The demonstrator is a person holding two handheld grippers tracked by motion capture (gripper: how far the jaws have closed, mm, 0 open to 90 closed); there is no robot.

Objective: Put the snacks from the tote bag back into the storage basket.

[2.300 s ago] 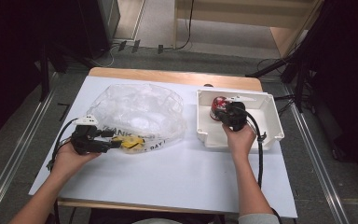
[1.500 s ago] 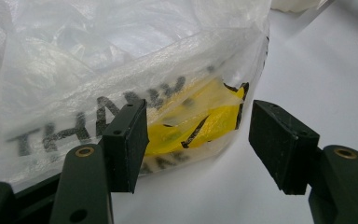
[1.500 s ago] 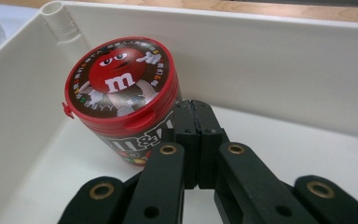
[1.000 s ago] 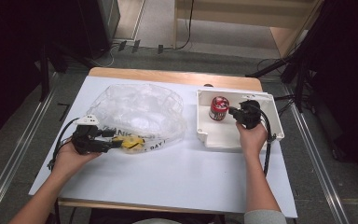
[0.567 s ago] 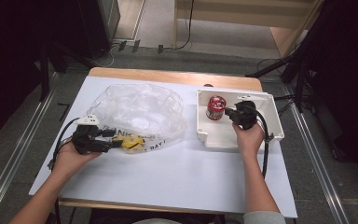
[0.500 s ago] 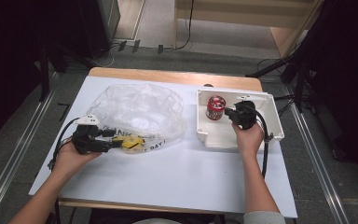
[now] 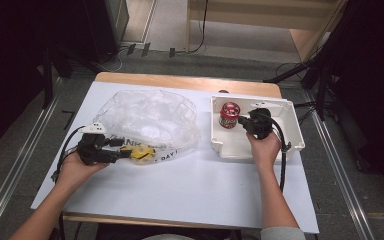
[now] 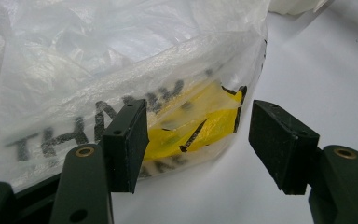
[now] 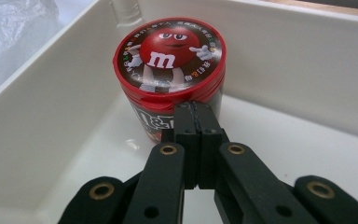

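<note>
Since the earliest frame my right gripper (image 7: 245, 122) has pulled back off the candy tub (image 7: 229, 114): then it sat over the tub, now it's just to the tub's right, inside the white bin (image 7: 289, 131). Tub stands upright near the bin's far-left corner, red lid w/ cartoon candy face on top. In the right gripper view the jaws are pressed together, nothing between them, tips right up against the tub's side just under the lid (image 9: 168, 60); can't tell if they actually touch. My left gripper (image 7: 116, 152) hasn't shifted; it lies on the white table (image 7: 190, 185) at the near edge of a clear plastic bag (image 7: 147, 120) w/ black lettering and a yellow patch (image 8: 200, 123). Left gripper view: jaws stand wide apart, one pad (image 8: 129, 140) against the bag film, the other clear of it, so no grip yet. My read: early stage. Tub not held, bag not held or opened; both grabs, and getting the tub to the bag, look left to do.
</note>
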